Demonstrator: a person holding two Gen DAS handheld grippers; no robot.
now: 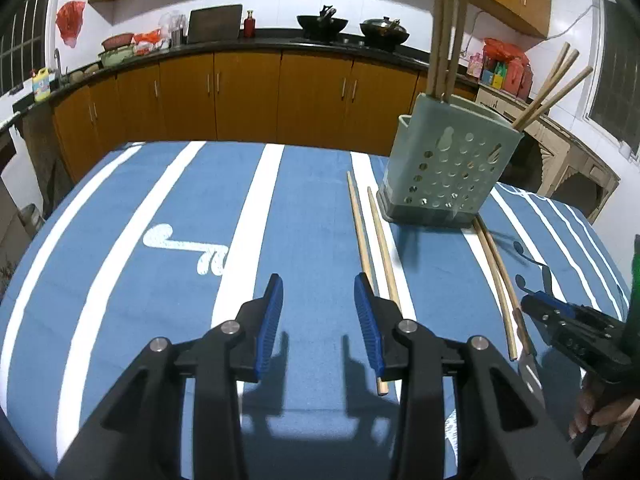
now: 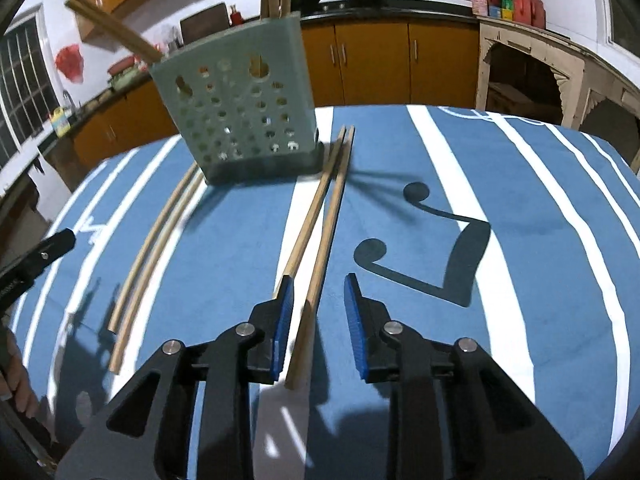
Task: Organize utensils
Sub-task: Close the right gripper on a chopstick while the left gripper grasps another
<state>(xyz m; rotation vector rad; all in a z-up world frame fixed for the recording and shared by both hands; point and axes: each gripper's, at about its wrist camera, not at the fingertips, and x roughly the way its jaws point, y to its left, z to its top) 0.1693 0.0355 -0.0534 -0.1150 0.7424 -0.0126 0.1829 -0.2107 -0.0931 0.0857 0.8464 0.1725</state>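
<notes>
Chopstick (image 2: 308, 320) end behind right gripper (image 2: 318, 284)

Blue white-striped tablecloth (image 1: 312, 200), pale green holder (image 1: 452, 160), seemingly tan chopsticks (image 2: 320, 240)

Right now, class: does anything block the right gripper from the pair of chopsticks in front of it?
Nothing visible does. The right gripper is open, and the nearer chopstick of the pair already runs between its fingers on the bare cloth. The holder stands beyond.

Blue white-striped tablecloth (image 1: 312, 208), orange cabinets (image 1: 248, 92), two woks (image 1: 322, 24) on dark counter (image 1: 224, 46).
</notes>
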